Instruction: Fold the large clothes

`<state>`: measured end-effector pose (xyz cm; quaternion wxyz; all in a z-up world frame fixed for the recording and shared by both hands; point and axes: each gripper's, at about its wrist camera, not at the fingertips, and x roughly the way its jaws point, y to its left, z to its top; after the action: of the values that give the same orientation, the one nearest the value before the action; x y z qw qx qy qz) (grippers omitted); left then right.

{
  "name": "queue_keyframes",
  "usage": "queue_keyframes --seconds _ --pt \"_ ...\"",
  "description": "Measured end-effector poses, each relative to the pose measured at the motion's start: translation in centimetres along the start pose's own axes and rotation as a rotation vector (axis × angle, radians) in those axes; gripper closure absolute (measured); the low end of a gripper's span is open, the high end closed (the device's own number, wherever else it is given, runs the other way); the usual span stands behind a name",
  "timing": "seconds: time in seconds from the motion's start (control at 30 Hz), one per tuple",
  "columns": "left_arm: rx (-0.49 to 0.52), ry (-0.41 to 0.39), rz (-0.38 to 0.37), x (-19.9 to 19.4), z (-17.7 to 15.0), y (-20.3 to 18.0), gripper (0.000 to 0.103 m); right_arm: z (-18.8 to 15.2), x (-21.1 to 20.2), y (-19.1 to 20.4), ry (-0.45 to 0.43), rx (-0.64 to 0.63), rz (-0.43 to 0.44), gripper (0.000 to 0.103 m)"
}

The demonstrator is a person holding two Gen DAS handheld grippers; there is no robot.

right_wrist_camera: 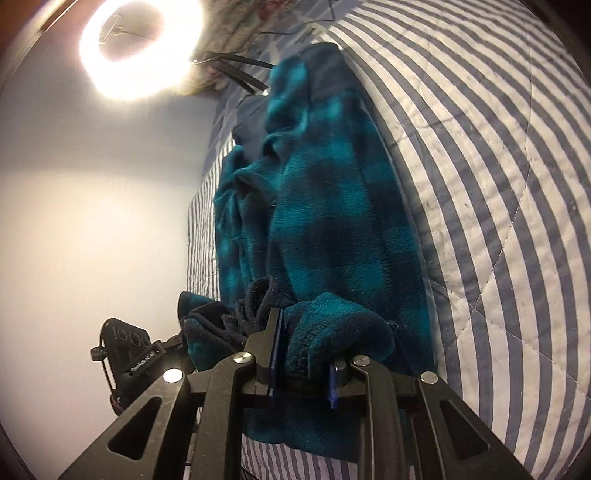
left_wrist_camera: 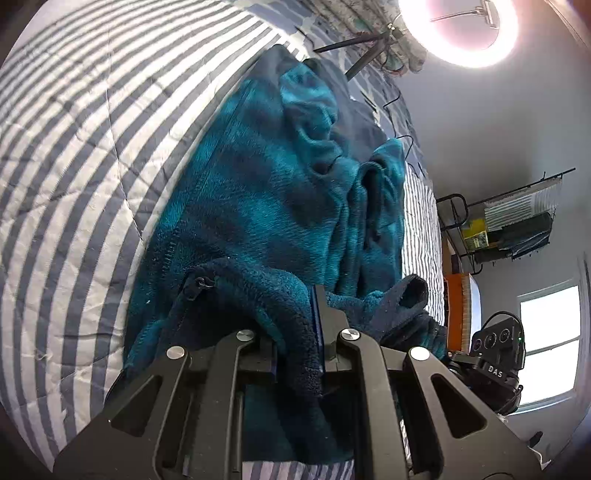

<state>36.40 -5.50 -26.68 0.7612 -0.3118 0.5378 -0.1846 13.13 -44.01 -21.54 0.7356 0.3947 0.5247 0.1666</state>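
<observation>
A teal and dark-blue checked fleece jacket (left_wrist_camera: 258, 192) lies stretched out on a striped quilt (left_wrist_camera: 74, 147). My left gripper (left_wrist_camera: 295, 332) is shut on a fold of the fleece jacket at its near end, beside a black zip pull (left_wrist_camera: 201, 285). In the right wrist view the same jacket (right_wrist_camera: 325, 206) runs away from me over the quilt (right_wrist_camera: 498, 184). My right gripper (right_wrist_camera: 304, 354) is shut on a bunched fold of the jacket's near edge. Both grippers hold the near end a little above the quilt. The far end, with a dark navy part, rests on the bed.
A lit ring light (left_wrist_camera: 461, 33) on a tripod stands at the far end of the bed; it also shows in the right wrist view (right_wrist_camera: 140, 48). A wire rack (left_wrist_camera: 517, 221) with items, an orange box (left_wrist_camera: 456, 310) and a window (left_wrist_camera: 550, 339) are to the right. The other gripper's camera (left_wrist_camera: 495, 343) is close by.
</observation>
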Motion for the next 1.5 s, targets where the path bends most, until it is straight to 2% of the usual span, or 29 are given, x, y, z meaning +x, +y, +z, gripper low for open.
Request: queue_keyframes --seconds 0.13,0.3,0.33,0.37,0.4,0.43,0.53,0.6,0.67,0.73,0.8,0.87,1.0,1.07,1.17,1.3,1.37,1.43,1.5 --pt "-0.03 0.018 -0.022 0.4 0.2 0.5 0.089 0.3 -0.2 0.0 0.023 -0.011 0.019 0.08" --pt "-0.017 0.037 -0.011 0.3 0.5 0.1 0.087 -0.5 -3.0 1.6 0.035 -0.129 -0.007 0.07" --pt "-0.017 0.038 -0.007 0.2 0.6 0.0 0.087 -0.8 -3.6 2.1 0.025 -0.158 -0.017 0.052" --pt "-0.016 0.038 -0.005 0.2 0.6 0.0 0.087 -1.1 -4.6 2.6 -0.004 -0.198 -0.029 0.026" --pt "-0.018 0.038 -0.003 0.3 0.6 0.0 0.087 -1.2 -5.4 3.0 -0.038 -0.229 -0.046 0.019" --pt "-0.022 0.042 -0.005 0.3 0.7 0.0 0.087 -1.4 -6.1 3.4 -0.06 -0.248 -0.056 0.017" --pt "-0.036 0.054 -0.006 0.1 0.9 -0.1 0.086 -1.9 -7.6 4.2 -0.085 -0.27 -0.022 0.021" --pt "-0.033 0.056 -0.014 -0.2 1.0 -0.3 0.085 -3.3 -7.5 5.8 -0.078 -0.347 -0.018 0.03" --pt "-0.033 0.056 -0.025 -0.5 1.1 -0.5 0.083 -5.0 -6.2 7.6 -0.046 -0.446 -0.052 0.051" --pt "-0.04 0.053 -0.041 -0.8 1.0 -0.4 0.081 -6.6 -4.3 9.1 -0.016 -0.532 -0.101 0.063" --pt "-0.051 0.051 -0.062 -1.2 1.0 -0.3 0.078 -8.0 -2.0 10.5 -0.009 -0.608 -0.139 0.065" --pt "-0.071 0.051 -0.094 -1.7 1.1 -0.1 0.071 -8.3 0.5 11.0 0.01 -0.648 -0.192 0.069" --pt "-0.088 0.034 -0.139 -3.2 1.5 -0.1 0.063 -7.2 4.7 11.1 0.017 -0.684 -0.318 0.07" --pt "-0.106 0.031 -0.197 -4.0 1.8 0.2 0.055 -6.2 6.1 10.3 0.039 -0.658 -0.336 0.07" --pt "-0.103 -0.024 -0.228 -5.9 2.0 0.6 0.054 -5.3 6.8 9.6 0.051 -0.631 -0.327 0.07" --pt "-0.01 -0.109 -0.183 -8.8 1.9 0.4 0.054 -5.0 6.7 9.6 0.052 -0.637 -0.315 0.07" --pt "0.066 -0.138 -0.128 -9.6 1.4 0.0 0.054 -4.9 6.3 9.6 0.047 -0.625 -0.303 0.07" --pt "0.144 -0.127 -0.064 -9.3 0.8 -0.5 0.054 -5.0 4.5 9.7 0.007 -0.599 -0.252 0.068" --pt "0.217 -0.102 -0.008 -8.2 0.2 -1.1 0.054 -5.3 2.1 9.3 -0.06 -0.572 -0.219 0.057"
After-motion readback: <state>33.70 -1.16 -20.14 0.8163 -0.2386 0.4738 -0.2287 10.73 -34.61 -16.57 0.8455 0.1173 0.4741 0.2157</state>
